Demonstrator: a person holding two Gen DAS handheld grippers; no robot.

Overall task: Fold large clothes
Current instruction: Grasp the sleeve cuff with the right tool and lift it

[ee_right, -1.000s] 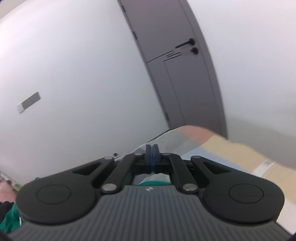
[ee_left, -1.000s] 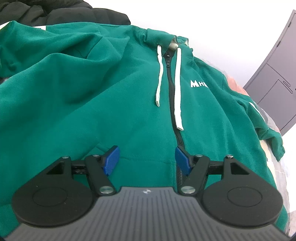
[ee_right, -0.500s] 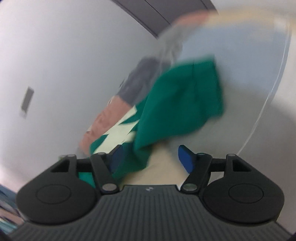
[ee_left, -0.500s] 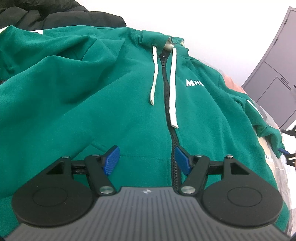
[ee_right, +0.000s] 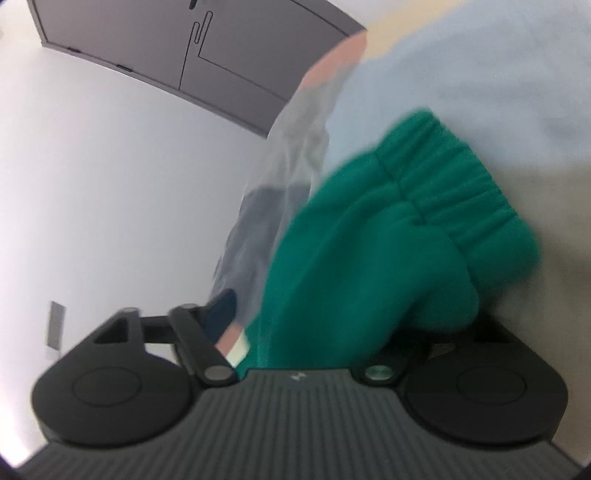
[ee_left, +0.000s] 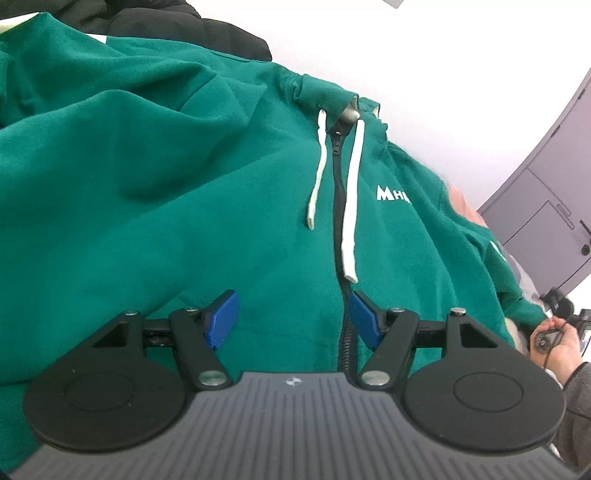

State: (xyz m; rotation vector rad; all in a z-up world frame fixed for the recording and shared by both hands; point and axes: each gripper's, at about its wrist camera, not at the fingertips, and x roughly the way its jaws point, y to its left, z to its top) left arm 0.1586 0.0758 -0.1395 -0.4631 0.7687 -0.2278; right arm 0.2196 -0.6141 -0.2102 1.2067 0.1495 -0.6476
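Left gripper (ee_left: pixel 293 319) spread wide, empty, over green hoodie (ee_left: pixel 184 206). Right gripper (ee_right: pixel 295 321) agape around sleeve cuff (ee_right: pixel 454 206) at 1 o'clock; closing shallow risks a slipped cuff.

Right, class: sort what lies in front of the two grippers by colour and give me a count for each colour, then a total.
Green: 1, the zip hoodie
White: 2, the hoodie's drawstrings
Black: 1, the garment behind the hoodie
Grey: 1, the door
Total: 5
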